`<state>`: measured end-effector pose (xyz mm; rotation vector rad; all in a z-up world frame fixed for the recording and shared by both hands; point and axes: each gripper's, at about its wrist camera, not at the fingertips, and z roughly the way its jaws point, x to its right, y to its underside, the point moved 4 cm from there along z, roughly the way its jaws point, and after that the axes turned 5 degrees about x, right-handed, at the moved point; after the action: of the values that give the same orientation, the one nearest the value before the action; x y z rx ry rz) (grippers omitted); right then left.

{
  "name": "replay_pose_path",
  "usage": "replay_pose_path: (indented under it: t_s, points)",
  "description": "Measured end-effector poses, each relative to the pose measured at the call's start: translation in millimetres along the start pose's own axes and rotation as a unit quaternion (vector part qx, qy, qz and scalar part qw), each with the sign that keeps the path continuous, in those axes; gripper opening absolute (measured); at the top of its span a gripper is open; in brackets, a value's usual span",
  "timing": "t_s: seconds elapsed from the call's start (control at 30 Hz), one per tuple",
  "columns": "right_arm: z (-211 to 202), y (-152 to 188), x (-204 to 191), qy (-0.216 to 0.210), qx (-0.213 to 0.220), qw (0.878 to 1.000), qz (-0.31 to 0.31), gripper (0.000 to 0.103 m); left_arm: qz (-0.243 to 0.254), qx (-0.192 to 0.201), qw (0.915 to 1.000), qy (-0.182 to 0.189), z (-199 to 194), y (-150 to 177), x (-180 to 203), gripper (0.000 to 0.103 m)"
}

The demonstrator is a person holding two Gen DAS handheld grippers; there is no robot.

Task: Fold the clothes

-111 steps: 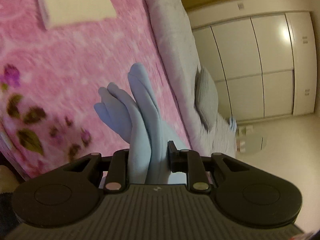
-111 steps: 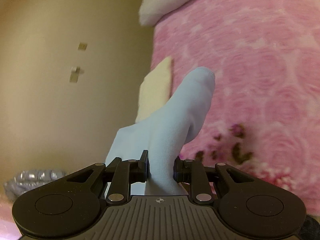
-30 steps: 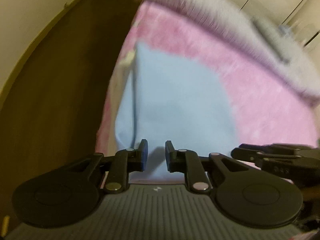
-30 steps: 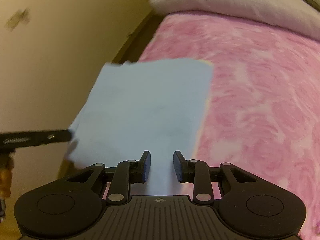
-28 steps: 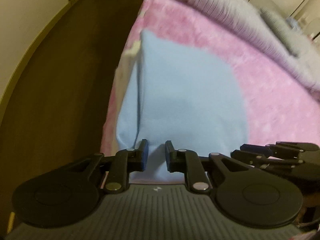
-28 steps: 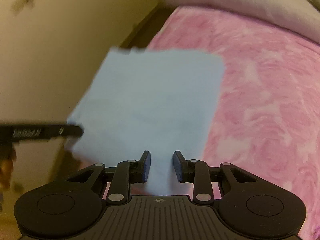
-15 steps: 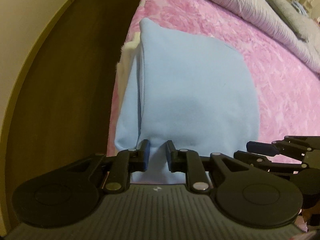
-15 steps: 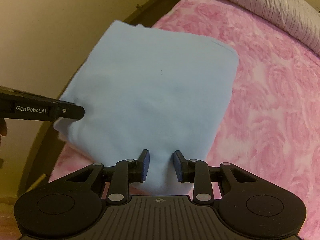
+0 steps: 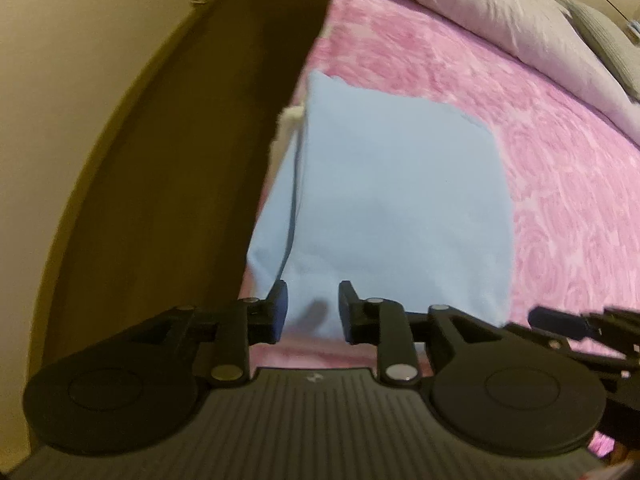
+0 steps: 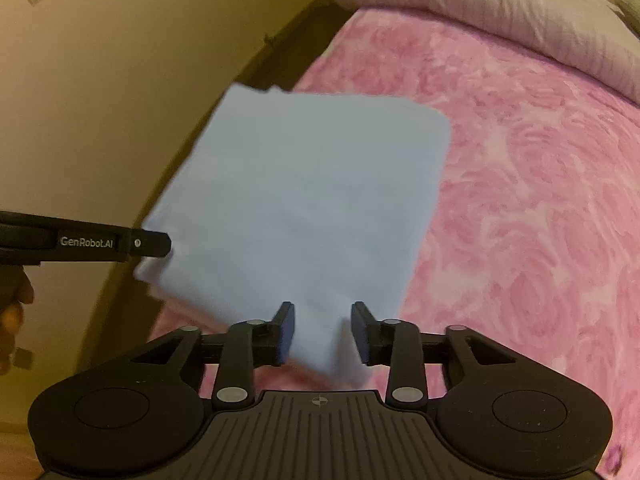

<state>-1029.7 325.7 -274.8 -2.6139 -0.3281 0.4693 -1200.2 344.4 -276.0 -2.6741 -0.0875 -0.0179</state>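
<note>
two black two-finger grippers point steeply down at a bed, each seen from its own wrist camera.

nearest in the left wrist view, the left gripper (image 9: pixel 313 306) has its jaws opening; the near hem of a folded light blue garment (image 9: pixel 392 200) lies in the gap between them, and the blue-padded fingertips (image 9: pixel 280 300) stand clear of the cloth on both sides. at the lower right edge of that view the tip of the right gripper (image 9: pixel 560 320) pokes in, just beside the garment's near right corner.

in the right wrist view the right gripper (image 10: pixel 322 330) also has its jaws opening, with the garment's near edge (image 10: pixel 312 208) between them and no pad pressing on it. the left gripper (image 10: pixel 152 243) reaches in from the left edge, its tip touching or just beside the garment's near left corner; part of a hand (image 10: pixel 12 312) shows behind it.

the garment is a flat, roughly square fold lying on a pink rose-patterned blanket (image 10: pixel 540 200), close along the bed's left edge. a cream-coloured cloth (image 9: pixel 289 124) peeks out from under its far left side.

beyond the left edge of the bed is a dark wooden strip (image 9: pixel 180 184) and then a beige wall (image 10: pixel 100 100). at the far edge of the bed lies a pale striped duvet (image 10: pixel 480 12).
</note>
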Motion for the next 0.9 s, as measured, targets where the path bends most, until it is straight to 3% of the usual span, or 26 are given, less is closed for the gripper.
replay_pose_path:
  t_s: [0.23,0.53,0.7,0.9]
  points:
    - [-64.5,9.5,12.2,-0.04,0.013,0.999,0.011,0.037,-0.034,0.035,0.9973,-0.055,-77.7,22.3,32.4,0.033]
    - [-153.4,9.2,50.9,-0.101,0.048,0.993,-0.044,0.037,-0.103,0.062,0.9862,-0.114,-165.0,56.2,102.7,0.035]
    - [-201.7,15.8,83.1,-0.126,0.037,0.987,-0.095,0.037,-0.15,0.078,0.9762,-0.135,-196.2,82.3,155.8,0.035]
    - [-242.0,32.2,124.0,-0.114,0.027,0.978,-0.171,0.037,-0.209,0.086,0.9629,-0.147,-210.8,128.9,226.8,0.036]
